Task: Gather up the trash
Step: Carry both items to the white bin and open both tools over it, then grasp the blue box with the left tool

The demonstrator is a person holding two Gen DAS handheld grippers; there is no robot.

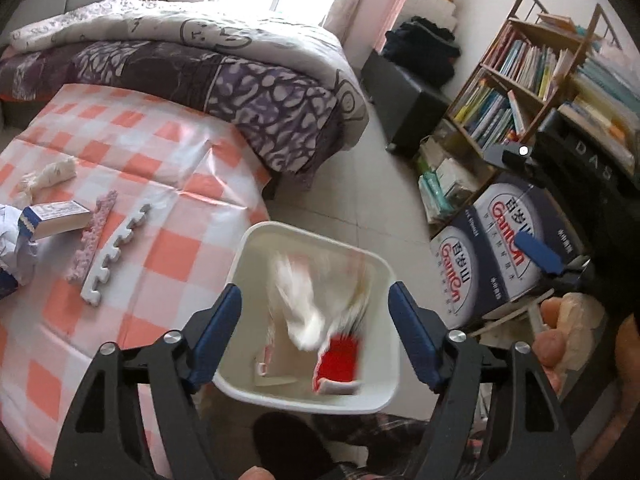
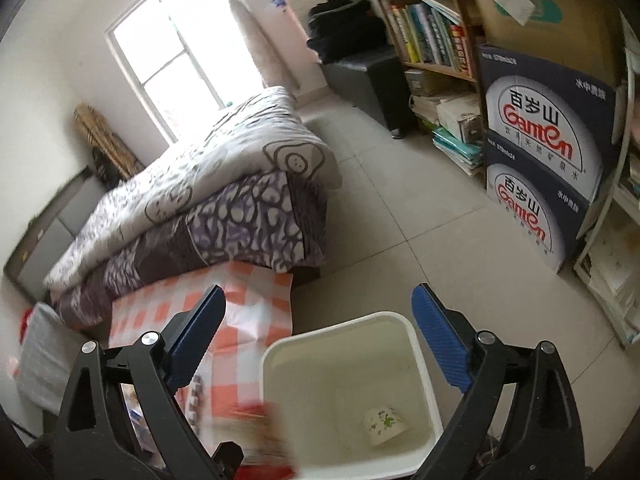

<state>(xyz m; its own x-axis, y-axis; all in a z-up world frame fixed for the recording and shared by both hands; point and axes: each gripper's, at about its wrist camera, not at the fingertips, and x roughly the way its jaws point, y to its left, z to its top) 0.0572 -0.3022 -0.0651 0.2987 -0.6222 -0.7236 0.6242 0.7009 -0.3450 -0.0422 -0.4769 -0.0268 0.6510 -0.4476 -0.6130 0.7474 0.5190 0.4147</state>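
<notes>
Left wrist view showed the left gripper [image 1: 314, 334] with jaws spread above the white bin [image 1: 384, 396], blurred trash [image 1: 320, 312] inside, beside the checkered worktop [image 1: 168, 184]; bed [image 1: 224, 80] behind. The right gripper [image 2: 318, 342] also had spread, empty jaws.

Two stacked dark-blue cartons [image 2: 536, 152] at the right of the right wrist view each carry the red brand word "Ganten" beneath the Chinese characters "百岁山", set on a white oval. In the left wrist view the same cartons appear tilted, right of centre. Beside them, at the far right, a black case [image 1: 596, 164] shows pale letters "DAS".
</notes>
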